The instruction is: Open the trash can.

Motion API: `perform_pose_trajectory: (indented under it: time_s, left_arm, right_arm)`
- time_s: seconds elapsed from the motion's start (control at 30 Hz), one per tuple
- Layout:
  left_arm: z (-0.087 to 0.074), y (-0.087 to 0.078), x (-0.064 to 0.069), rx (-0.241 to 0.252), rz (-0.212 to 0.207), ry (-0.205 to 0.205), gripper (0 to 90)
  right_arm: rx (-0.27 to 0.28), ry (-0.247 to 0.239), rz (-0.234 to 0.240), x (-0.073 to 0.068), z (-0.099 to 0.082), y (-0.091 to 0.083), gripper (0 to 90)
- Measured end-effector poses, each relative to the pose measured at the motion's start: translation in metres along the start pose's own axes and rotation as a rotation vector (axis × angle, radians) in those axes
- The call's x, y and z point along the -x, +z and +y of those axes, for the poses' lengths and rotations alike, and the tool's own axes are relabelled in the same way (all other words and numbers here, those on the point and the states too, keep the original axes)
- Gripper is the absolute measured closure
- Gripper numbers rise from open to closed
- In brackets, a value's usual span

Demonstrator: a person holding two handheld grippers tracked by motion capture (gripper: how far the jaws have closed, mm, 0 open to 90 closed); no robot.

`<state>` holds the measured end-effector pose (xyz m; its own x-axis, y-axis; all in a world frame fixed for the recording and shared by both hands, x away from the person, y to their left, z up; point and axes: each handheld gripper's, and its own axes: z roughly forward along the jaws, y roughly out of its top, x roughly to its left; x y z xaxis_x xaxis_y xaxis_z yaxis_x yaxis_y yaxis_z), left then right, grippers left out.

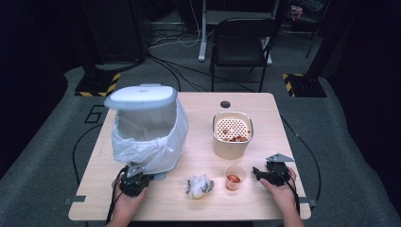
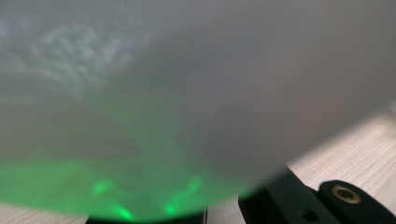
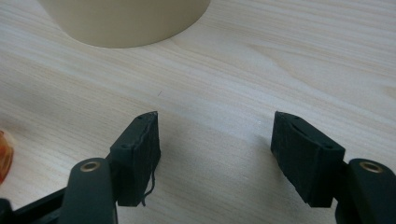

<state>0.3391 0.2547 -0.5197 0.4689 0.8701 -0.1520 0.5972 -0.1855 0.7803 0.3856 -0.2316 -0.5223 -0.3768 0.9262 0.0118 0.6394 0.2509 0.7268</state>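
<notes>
Your right gripper rests at the near right of the table, jaws spread wide over bare wood, just right of the small cup. The cream container stands just beyond it. Your left gripper presses against the bag-lined white bin at near left; whether its jaws are apart or closed cannot be told.

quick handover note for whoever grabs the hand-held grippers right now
Left hand-held gripper: pressed against the bagged bin; its jaws are hidden, so its state is unclear.
Right hand-held gripper: open, empty, low over the table, right of the small cup.
Crumpled wrapper lies at the front centre; the beige strainer pot with scraps stands behind the cup.
Done: nothing visibly binned.
Left, probably: wrapper, cup and scraps into the bin.
</notes>
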Motion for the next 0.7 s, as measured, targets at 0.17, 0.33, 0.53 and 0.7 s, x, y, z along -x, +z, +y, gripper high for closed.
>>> perform_pose_trajectory:
  time_s: [0.17, 0.33, 0.53, 0.7]
  left_arm:
    - [0.002, 0.001, -0.004, -0.002, -0.026, 0.05, 90.0]
    - [0.002, 0.001, -0.005, -0.002, -0.037, 0.049, 90.0]
    - [0.002, 0.001, -0.006, -0.004, -0.04, 0.046, 90.0]
    - [0.002, 0.001, -0.005, -0.006, -0.035, 0.053, 90.0]
  right_arm:
    - [-0.003, 0.002, 0.004, 0.0, 0.0, 0.0, 31.8]
    - [-0.002, 0.003, 0.006, 0.0, 0.0, 0.0, 31.3]
    - [-0.006, 0.006, -0.006, -0.001, 0.003, -0.002, 26.1]
    - [0.03, 0.001, -0.025, -0.002, 0.012, -0.017, 19.9]
